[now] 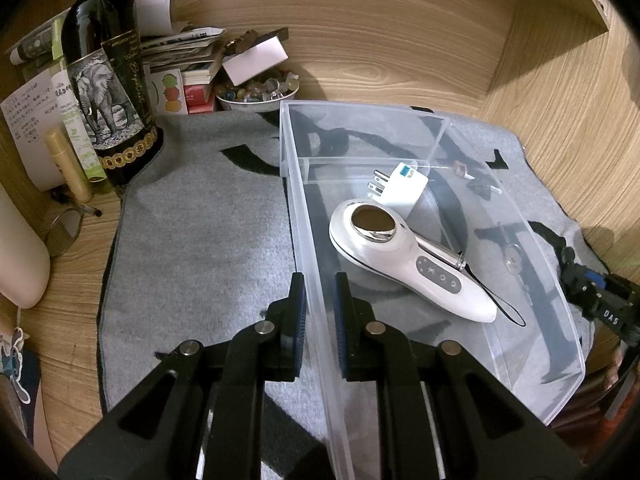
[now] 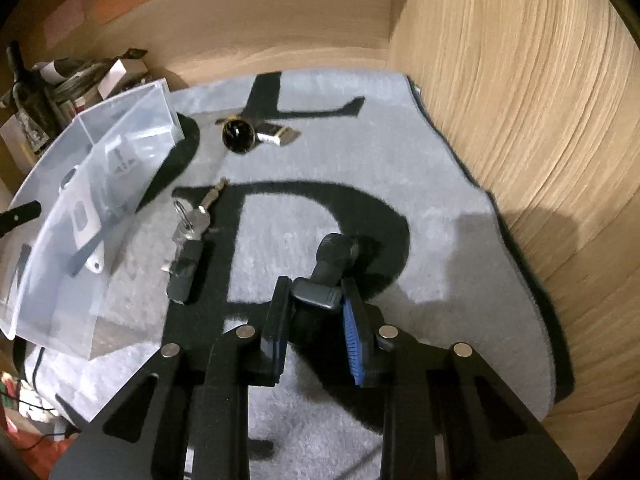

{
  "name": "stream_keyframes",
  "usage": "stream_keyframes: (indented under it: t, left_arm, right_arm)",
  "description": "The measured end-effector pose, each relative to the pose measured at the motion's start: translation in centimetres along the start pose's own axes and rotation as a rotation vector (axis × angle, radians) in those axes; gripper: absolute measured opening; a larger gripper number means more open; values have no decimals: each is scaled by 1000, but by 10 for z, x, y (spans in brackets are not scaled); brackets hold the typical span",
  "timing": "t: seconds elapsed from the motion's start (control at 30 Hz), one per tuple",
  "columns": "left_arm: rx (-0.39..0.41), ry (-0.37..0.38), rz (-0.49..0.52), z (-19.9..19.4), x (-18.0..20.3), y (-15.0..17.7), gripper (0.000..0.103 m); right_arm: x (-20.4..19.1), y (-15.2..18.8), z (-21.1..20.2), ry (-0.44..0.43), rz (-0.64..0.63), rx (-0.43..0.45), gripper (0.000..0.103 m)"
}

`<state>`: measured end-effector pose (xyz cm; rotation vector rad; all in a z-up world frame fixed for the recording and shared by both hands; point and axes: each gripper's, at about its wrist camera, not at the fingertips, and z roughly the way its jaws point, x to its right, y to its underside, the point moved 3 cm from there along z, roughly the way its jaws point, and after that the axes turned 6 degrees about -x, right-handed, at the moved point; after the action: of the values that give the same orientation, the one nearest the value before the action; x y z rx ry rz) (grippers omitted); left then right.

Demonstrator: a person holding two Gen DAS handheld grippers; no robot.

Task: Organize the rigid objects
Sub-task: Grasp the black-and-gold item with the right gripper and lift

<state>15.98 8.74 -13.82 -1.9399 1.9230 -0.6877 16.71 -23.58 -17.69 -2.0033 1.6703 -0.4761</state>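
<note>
A clear plastic bin sits on a grey mat. In it lie a white handheld device and a white plug adapter. My left gripper is shut on the bin's left wall. In the right wrist view my right gripper is shut on a dark grey handled object, just above the mat. On the mat lie a padlock with key, a black block, and a round black-faced item with a metal piece. The bin is to the left.
A dark wine bottle, a lip balm tube, stacked papers and boxes and a bowl of beads crowd the back left. Wooden walls enclose the back and right. The right gripper shows at the left view's right edge.
</note>
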Motion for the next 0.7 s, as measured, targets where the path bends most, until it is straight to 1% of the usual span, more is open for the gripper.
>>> stream_keyframes:
  t: [0.27,0.5,0.7]
  left_arm:
    - [1,0,1,0,0,0,13]
    - [13,10,-5,-6,-1,0,12]
    - [17,12,-7,-7,-2,1,12]
  right_arm:
    - [-18,-30,-23,-43,-57,93,22]
    - [-55,-65,-52,-103,-162,207,22]
    - [-92,-84,-70,-161,-254,272,22]
